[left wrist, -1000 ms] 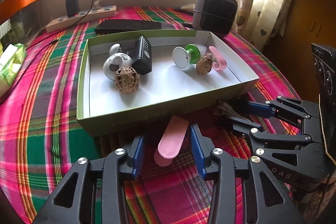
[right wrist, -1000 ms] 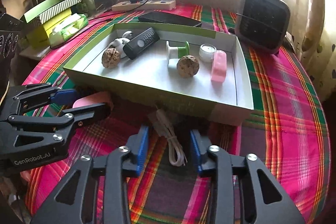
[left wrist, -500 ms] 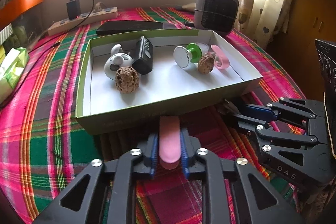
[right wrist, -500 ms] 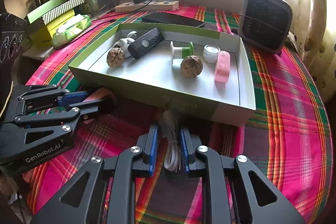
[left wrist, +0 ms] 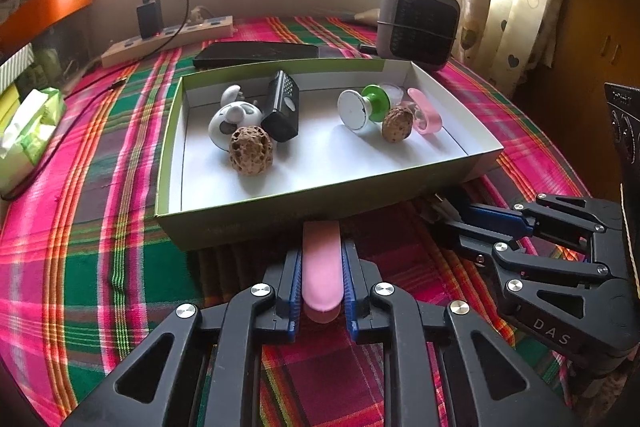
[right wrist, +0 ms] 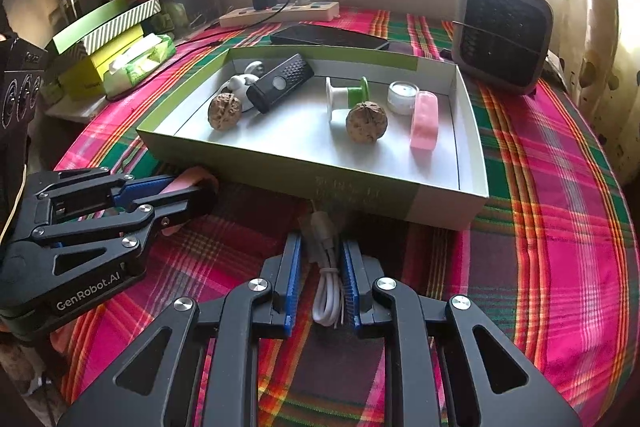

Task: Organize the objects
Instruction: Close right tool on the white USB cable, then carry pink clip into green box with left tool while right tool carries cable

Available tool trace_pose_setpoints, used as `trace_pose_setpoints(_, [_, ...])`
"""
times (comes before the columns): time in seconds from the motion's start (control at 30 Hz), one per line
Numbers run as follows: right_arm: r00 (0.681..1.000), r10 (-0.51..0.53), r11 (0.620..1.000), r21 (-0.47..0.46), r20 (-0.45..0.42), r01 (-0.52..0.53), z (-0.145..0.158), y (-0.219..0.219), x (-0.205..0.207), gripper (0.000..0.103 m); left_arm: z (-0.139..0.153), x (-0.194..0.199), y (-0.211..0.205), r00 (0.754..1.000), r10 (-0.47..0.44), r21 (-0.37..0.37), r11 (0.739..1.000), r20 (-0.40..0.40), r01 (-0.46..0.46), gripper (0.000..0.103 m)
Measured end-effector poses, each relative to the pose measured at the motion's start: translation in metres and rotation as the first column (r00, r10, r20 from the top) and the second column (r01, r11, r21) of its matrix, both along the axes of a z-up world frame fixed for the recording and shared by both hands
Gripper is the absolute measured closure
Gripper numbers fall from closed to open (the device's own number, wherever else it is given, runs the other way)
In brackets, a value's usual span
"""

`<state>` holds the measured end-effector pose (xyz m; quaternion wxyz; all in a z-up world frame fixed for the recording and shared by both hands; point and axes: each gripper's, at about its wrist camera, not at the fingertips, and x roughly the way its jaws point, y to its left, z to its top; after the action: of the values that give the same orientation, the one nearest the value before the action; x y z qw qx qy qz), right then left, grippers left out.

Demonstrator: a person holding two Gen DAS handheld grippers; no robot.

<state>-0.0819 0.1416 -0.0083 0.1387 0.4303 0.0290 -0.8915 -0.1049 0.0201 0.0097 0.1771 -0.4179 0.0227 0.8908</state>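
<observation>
**Two grippers, two things clamped in front of the box**

Two items sit in a grip at the near edge of the box. The left gripper (left wrist: pixel 321 281) has its blue fingers (left wrist: pixel 293 291) pressed together on a pink oblong piece (left wrist: pixel 321 267) at lower centre of the left wrist view; the piece's far end reaches up to the box's near wall. The right gripper (right wrist: pixel 320 281) is clamped on a coiled white cable (right wrist: pixel 326 285) at lower centre of the right wrist view, the cable's plug end pointing toward the box wall. Each gripper shows in the other's view: the right one at lower right of the left view, the left one at lower left of the right view.

Just behind both lies the shallow green-and-white box (left wrist: pixel 280 217), across the middle of each frame. Inside it, toward the left, are a white mouse-shaped item (left wrist: pixel 232 117), a black remote (left wrist: pixel 283 107) and a walnut (left wrist: pixel 250 150); toward the right are a green-and-white spool (left wrist: pixel 364 105), a second walnut (left wrist: pixel 397 125), a small clear jar (right wrist: pixel 402 97) and a pink block (right wrist: pixel 425 121).

Everything rests on a table covered with a pink and green plaid cloth (left wrist: pixel 80 227). Behind the box lie a dark flat device (left wrist: pixel 256 54) and a power strip (left wrist: pixel 168 41), with a small grey heater (left wrist: pixel 418 25) at upper right.
</observation>
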Motion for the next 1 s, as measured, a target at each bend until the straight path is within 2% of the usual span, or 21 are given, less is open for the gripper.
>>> trace_pose_setpoints(0.33, [1.0, -0.018, 1.0, -0.016, 0.007, 0.019, 0.0, 0.003, 0.004, 0.083, 0.003, 0.005, 0.002, 1.0, 0.002, -0.009, 1.0, -0.017, -0.002, 0.087])
trace_pose_setpoints(0.5, [1.0, -0.022, 0.998, -0.059, 0.019, 0.023, 0.003, 0.007, 0.003, 0.083, 0.008, 0.007, 0.002, 1.0, 0.0, -0.002, 1.0, -0.029, 0.0, 0.087])
trace_pose_setpoints(1.0, [1.0, -0.03, 0.996, -0.081, -0.001, 0.03, 0.01, 0.012, 0.01, 0.083, 0.019, 0.01, 0.003, 0.999, -0.002, 0.013, 1.0, -0.048, 0.003, 0.087])
